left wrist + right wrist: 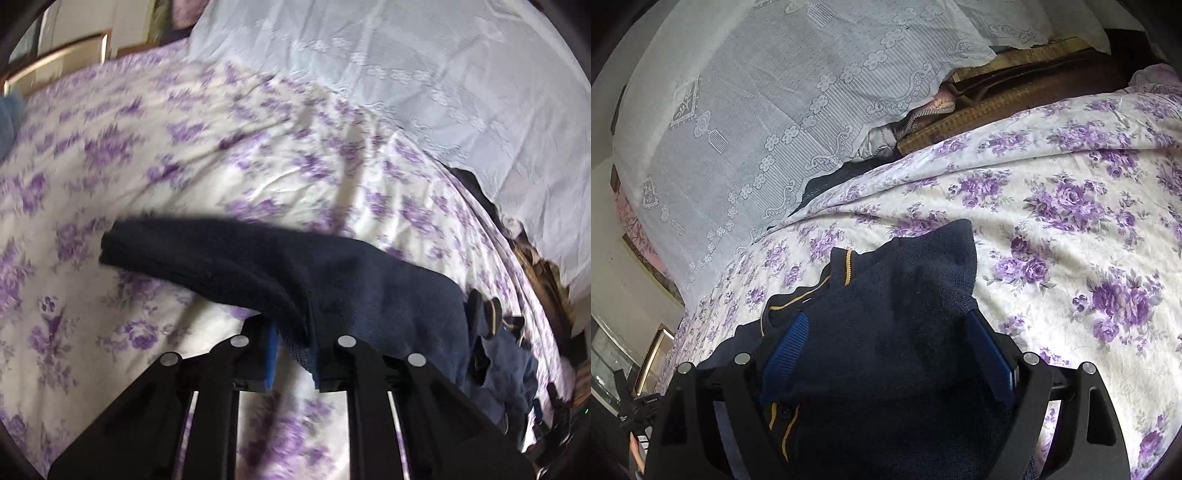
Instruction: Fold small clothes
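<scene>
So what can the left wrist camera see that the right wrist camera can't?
Only the left wrist view shows a blue cloth at its far left edge, and the left gripper pinching the navy shirt. Only the right wrist view shows the shirt's yellow-striped collar, a pink zipped item under the lace, and the right gripper with its fingers wide apart, the shirt bunched between them. Both show the purple-flowered bedsheet, the white lace cover and that navy shirt.
</scene>
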A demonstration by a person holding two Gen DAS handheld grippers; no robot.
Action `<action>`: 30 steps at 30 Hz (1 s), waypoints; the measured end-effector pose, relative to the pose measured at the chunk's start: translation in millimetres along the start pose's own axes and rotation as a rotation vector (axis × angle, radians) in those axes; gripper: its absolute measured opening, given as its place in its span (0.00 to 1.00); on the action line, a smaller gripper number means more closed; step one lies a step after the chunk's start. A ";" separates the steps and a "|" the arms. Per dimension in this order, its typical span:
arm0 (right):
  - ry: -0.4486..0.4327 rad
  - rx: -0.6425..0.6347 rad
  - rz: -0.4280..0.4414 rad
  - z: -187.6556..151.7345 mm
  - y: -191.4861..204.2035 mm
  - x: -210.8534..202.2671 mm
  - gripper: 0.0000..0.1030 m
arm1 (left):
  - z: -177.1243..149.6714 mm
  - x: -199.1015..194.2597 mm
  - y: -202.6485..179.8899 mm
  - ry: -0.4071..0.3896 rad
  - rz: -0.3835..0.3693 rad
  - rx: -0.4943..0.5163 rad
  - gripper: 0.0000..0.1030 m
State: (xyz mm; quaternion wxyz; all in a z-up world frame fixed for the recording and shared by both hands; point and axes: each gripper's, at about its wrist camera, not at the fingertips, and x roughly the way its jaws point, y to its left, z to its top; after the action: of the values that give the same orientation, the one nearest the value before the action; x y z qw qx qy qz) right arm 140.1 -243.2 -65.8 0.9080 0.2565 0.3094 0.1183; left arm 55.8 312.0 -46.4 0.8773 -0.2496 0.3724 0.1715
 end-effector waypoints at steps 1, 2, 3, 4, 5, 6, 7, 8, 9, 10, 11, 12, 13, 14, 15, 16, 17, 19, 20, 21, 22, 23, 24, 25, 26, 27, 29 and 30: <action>0.000 0.002 0.002 0.1 -0.4 0.1 0.85 | -0.2 -5.3 -6.6 -0.008 -0.007 0.014 0.13; 0.001 0.005 0.005 0.4 -0.7 0.0 0.85 | -0.3 -10.8 -13.6 -0.014 -0.020 0.025 0.12; 0.002 0.008 0.007 0.6 -0.9 -0.1 0.85 | -0.1 -16.0 -20.1 -0.016 -0.035 0.034 0.12; 0.003 0.012 0.011 1.1 -1.8 0.0 0.85 | 0.4 -19.2 -25.6 -0.019 -0.046 0.041 0.12; 0.005 0.018 0.015 1.3 -2.5 0.8 0.85 | 0.5 -25.0 -34.8 -0.025 -0.057 0.059 0.12; 0.006 0.021 0.017 2.0 -3.1 0.6 0.85 | 1.1 -28.7 -41.7 -0.032 -0.056 0.076 0.12; 0.009 0.024 0.020 2.1 -3.6 1.6 0.85 | 1.0 -32.9 -50.2 -0.043 -0.049 0.098 0.12; 0.009 0.027 0.020 2.1 -3.8 0.9 0.85 | 0.6 -36.0 -56.8 -0.051 -0.041 0.115 0.12; 0.009 0.030 0.023 2.2 -4.2 1.2 0.85 | -0.1 -40.0 -67.0 -0.067 -0.027 0.139 0.12; 0.008 0.032 0.024 2.0 -4.7 0.8 0.85 | -0.9 -42.5 -74.0 -0.076 -0.020 0.153 0.12; 0.007 0.035 0.026 2.2 -5.2 0.6 0.85 | -1.2 -44.5 -81.1 -0.082 -0.017 0.166 0.12; 0.007 0.038 0.028 2.2 -5.6 0.7 0.85 | -1.8 -46.3 -89.6 -0.084 -0.019 0.180 0.12; 0.007 0.043 0.031 2.3 -6.6 1.1 0.85 | -2.1 -47.2 -95.9 -0.084 -0.022 0.189 0.12; 0.007 0.048 0.032 2.3 -7.0 1.3 0.85 | -3.1 -48.4 -104.1 -0.084 -0.025 0.199 0.12; 0.009 0.055 0.035 2.5 -8.4 1.8 0.85 | -3.6 -49.1 -109.0 -0.084 -0.026 0.205 0.12; 0.011 0.060 0.037 2.6 -9.4 2.4 0.85 | -4.3 -49.9 -115.0 -0.085 -0.029 0.214 0.12; 0.014 0.069 0.040 2.8 -11.0 3.0 0.85 | -5.3 -50.9 -123.2 -0.086 -0.034 0.224 0.12; 0.018 0.089 0.048 3.4 -14.4 4.0 0.85 | -6.6 -52.2 -136.1 -0.086 -0.040 0.240 0.12; 0.018 0.095 0.049 3.0 -14.9 4.4 0.85 | -7.4 -53.5 -144.0 -0.089 -0.043 0.249 0.12; 0.020 0.102 0.052 3.2 -16.2 4.8 0.85 | -8.1 -54.2 -150.6 -0.092 -0.045 0.257 0.12; 0.020 0.107 0.054 3.4 -16.8 5.3 0.85 | -8.5 -54.8 -157.3 -0.095 -0.047 0.265 0.12; 0.021 0.109 0.055 3.4 -17.2 5.5 0.85 | -9.7 -55.7 -166.2 -0.099 -0.053 0.275 0.12; 0.021 0.111 0.057 3.4 -17.3 5.9 0.86 | -11.0 -55.9 -172.8 -0.100 -0.057 0.281 0.12; 0.023 0.110 0.057 3.4 -17.2 6.4 0.86 | -13.1 -55.8 -179.8 -0.100 -0.062 0.290 0.12; 0.025 0.109 0.056 3.4 -17.2 6.8 0.86 | -15.9 -54.9 -189.6 -0.101 -0.066 0.304 0.12; 0.025 0.109 0.056 3.2 -17.0 7.1 0.87 | -18.6 -53.9 -197.3 -0.104 -0.065 0.317 0.12; 0.025 0.112 0.058 3.3 -17.4 7.2 0.87 | -25.0 -51.1 -213.1 -0.109 -0.063 0.343 0.12; 0.026 0.115 0.060 3.4 -17.9 7.5 0.87 | -27.2 -50.1 -218.8 -0.111 -0.066 0.352 0.12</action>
State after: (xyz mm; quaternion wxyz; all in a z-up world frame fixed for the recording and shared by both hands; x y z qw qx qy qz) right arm 149.1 -256.7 -76.9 0.8838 0.3158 0.3196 0.1308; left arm 113.7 112.2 42.3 0.9317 -0.0946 0.3394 0.0884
